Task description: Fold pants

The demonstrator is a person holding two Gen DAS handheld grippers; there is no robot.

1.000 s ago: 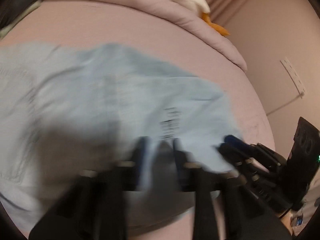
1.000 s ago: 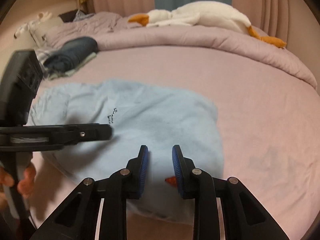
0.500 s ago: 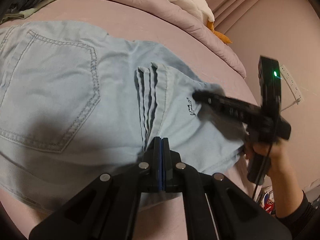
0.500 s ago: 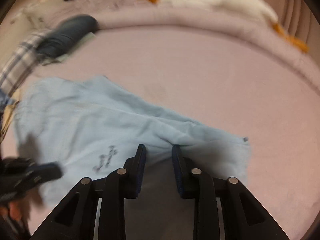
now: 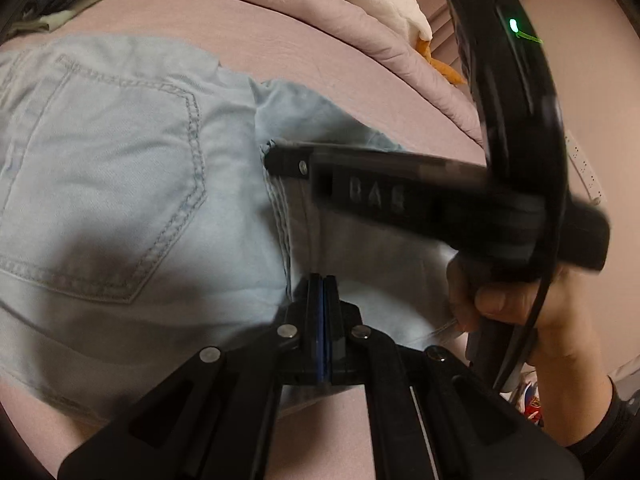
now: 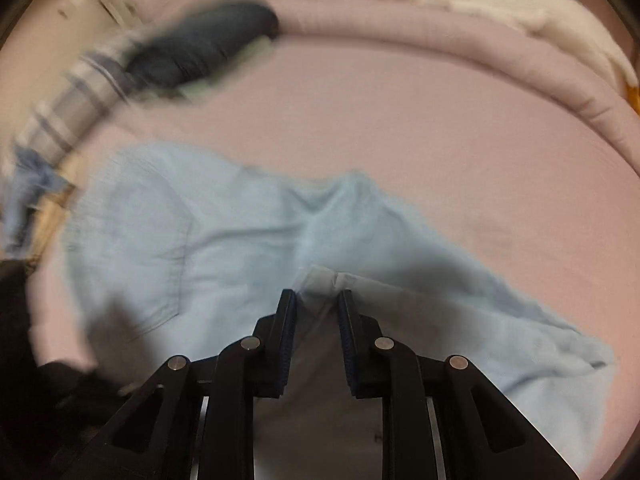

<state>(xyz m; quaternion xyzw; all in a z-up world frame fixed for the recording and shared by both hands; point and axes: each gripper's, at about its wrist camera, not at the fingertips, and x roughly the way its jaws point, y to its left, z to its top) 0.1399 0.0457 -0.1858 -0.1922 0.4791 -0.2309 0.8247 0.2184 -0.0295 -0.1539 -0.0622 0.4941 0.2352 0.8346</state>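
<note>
Swinging across the pants [image 5: 120, 184], the right gripper [image 6: 316, 300] now reaches over the fold of stacked hems, where half a second ago it sat further right; its jaws have just been closing and pinch a bunched ridge of denim. Left gripper [image 5: 320, 284] is fully closed, pads together at the near edge of the fabric. Light-blue pants lie spread on the pink bed [image 6: 400, 120], back pocket up. Dark folded clothes [image 6: 200, 52] and a white plush goose [image 6: 520, 12] sit beyond.

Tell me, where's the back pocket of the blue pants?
In the left wrist view, the back pocket faces up on the left half of the pants, spread on the pink bed, left of the folded hems.
</note>
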